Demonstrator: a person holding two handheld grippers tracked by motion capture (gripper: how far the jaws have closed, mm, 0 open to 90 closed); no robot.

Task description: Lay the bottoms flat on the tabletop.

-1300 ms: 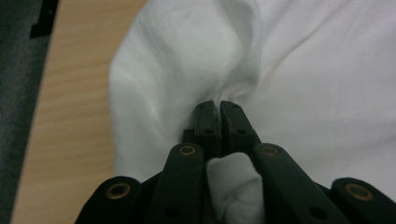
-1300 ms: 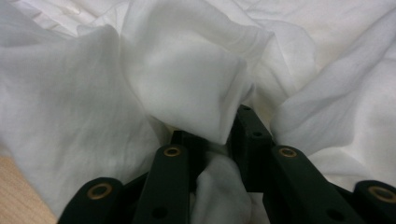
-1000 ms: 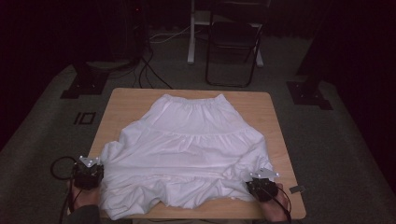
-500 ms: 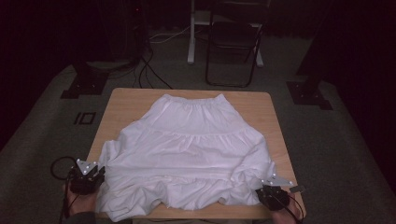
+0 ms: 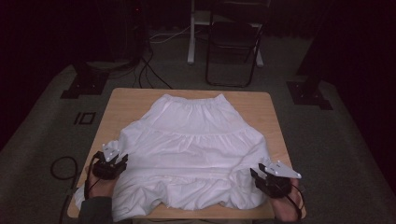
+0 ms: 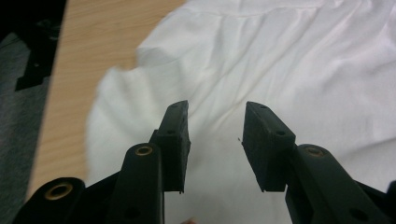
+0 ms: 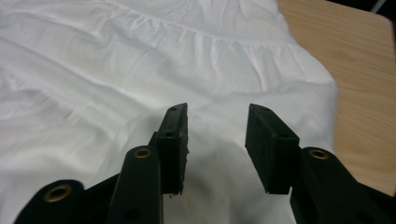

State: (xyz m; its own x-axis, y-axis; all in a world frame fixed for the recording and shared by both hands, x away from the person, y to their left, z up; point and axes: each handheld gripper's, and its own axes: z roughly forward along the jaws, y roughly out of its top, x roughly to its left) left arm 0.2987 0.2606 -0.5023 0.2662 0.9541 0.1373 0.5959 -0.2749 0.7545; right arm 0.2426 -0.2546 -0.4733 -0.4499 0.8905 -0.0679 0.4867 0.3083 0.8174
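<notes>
White skirt point(image 5: 196, 154) lies spread flat on the wooden bench point(image 5: 128, 100), filling the middle of the high view, waistband toward the top, ruffled hem bunched along the lower edge and hanging slightly over at lower left. Left hand-held gripper point(image 5: 112, 164) sits at the skirt's lower left edge, right hand-held gripper point(image 5: 267, 179) at its lower right corner. Both have just been opening: jaws stand moderately apart, nothing pinched between them, fabric lying loose beneath in the left gripper view point(image 6: 280, 70) and the right gripper view point(image 7: 116, 70). Folding chair point(image 5: 233, 42) behind the bench, upper middle.
</notes>
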